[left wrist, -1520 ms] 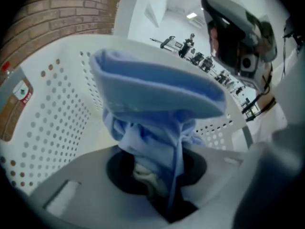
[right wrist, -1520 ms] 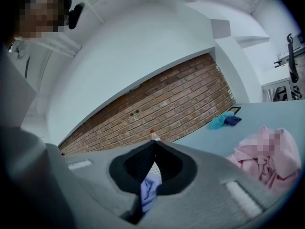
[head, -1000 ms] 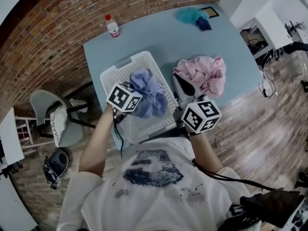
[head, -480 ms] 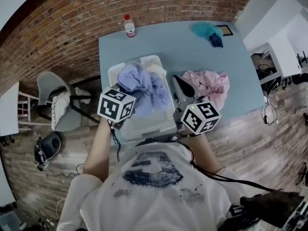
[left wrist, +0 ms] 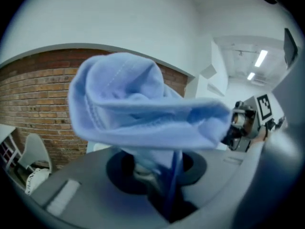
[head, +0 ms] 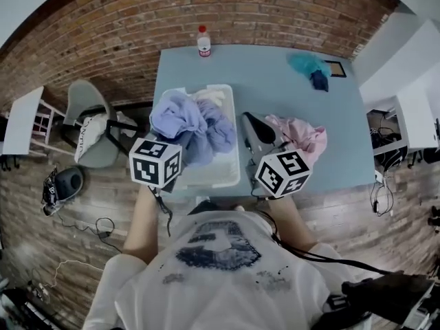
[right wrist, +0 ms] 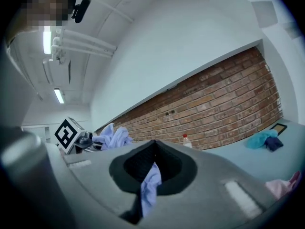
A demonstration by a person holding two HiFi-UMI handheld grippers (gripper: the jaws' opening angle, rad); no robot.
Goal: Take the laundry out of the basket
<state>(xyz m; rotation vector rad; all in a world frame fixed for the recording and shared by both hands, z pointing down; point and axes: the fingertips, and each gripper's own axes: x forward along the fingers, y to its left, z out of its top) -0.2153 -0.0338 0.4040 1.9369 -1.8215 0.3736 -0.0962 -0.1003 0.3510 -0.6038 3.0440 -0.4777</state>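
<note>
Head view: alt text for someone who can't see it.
From above, a person's left gripper and right gripper pinch a light-blue garment over a white basket on a blue table. Pink clothes lie right of the basket.

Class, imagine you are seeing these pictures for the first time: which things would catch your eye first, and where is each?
First comes the pale blue garment, bunched above the white basket and gripped by both the left gripper and the right gripper. Next are the pink clothes, heaped on the blue table to the right of the basket, with the brick wall behind.
</note>
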